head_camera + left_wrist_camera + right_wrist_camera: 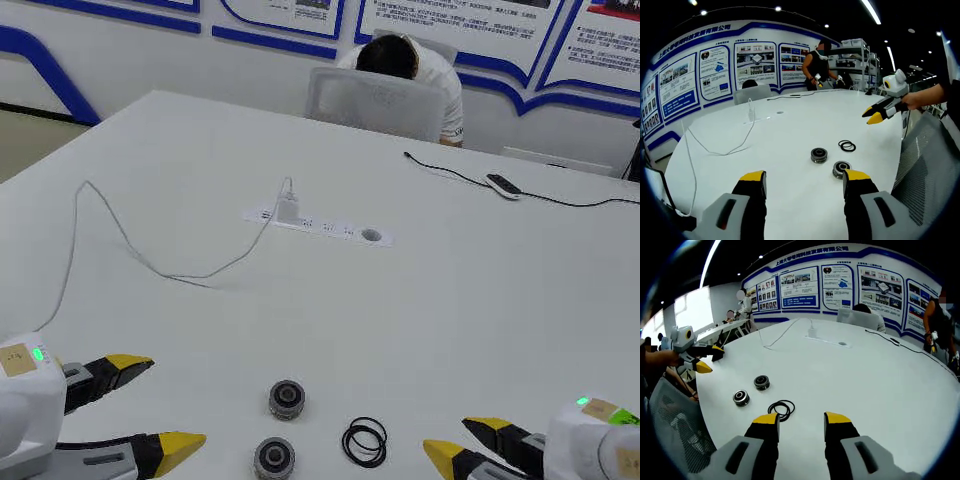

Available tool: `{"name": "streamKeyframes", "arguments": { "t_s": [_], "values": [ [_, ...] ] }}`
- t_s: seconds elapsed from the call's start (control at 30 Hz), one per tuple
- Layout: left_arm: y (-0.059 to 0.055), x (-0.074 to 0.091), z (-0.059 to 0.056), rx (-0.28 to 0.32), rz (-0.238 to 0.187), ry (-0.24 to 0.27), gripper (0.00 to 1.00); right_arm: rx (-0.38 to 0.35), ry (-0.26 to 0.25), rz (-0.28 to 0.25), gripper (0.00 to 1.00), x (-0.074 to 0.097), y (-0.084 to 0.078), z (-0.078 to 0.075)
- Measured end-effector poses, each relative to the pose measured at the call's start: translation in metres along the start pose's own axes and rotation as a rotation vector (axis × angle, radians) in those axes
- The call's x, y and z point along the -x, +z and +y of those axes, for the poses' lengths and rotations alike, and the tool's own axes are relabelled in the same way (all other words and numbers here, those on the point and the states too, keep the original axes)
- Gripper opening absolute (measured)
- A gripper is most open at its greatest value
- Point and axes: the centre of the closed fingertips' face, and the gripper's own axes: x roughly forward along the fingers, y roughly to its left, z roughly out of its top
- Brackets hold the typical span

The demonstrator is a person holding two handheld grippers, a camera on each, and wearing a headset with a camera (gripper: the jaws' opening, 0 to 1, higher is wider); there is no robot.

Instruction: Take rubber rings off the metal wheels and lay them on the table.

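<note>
Two small metal wheels stand on the white table near its front edge: the farther wheel [287, 398] [819, 155] [761, 382] and the nearer wheel [274, 458] [841, 169] [741, 398]. Just right of them lie loose black rubber rings [365, 441] [847, 145] [781, 408] in a small overlapping pile. My left gripper [150, 407] [805, 181] is open at the lower left, holding nothing, a short way left of the wheels. My right gripper [468, 441] [800, 419] is open at the lower right, close to the rings, with nothing between its jaws.
A white power strip [318, 224] with a plugged charger and a grey cable [110, 240] lies mid-table. A black cable and remote [502, 185] lie far right. A person sits slumped in a chair [378, 100] at the far edge. Another person stands farther back.
</note>
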Motion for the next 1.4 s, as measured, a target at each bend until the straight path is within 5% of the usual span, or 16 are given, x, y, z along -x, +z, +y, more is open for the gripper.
{"name": "streamKeyframes", "arguments": {
  "t_s": [0.1,0.27,0.67,1.4],
  "values": [
    [0.001,0.004,0.006,0.046,-0.012,0.03,0.68,-0.036,0.001,-0.04,0.41,0.006,0.005,0.001],
    [0.006,0.007,0.014,0.038,-0.049,0.081,0.74,-0.126,-0.052,-0.128,0.47,0.01,0.017,-0.007],
    [-0.003,0.01,0.026,0.046,-0.039,0.131,0.83,-0.055,-0.001,-0.082,0.63,-0.001,0.0,0.009],
    [0.007,0.0,0.015,0.042,-0.063,0.129,0.88,-0.098,-0.07,-0.116,0.75,0.001,0.001,-0.014]
  ]
}}
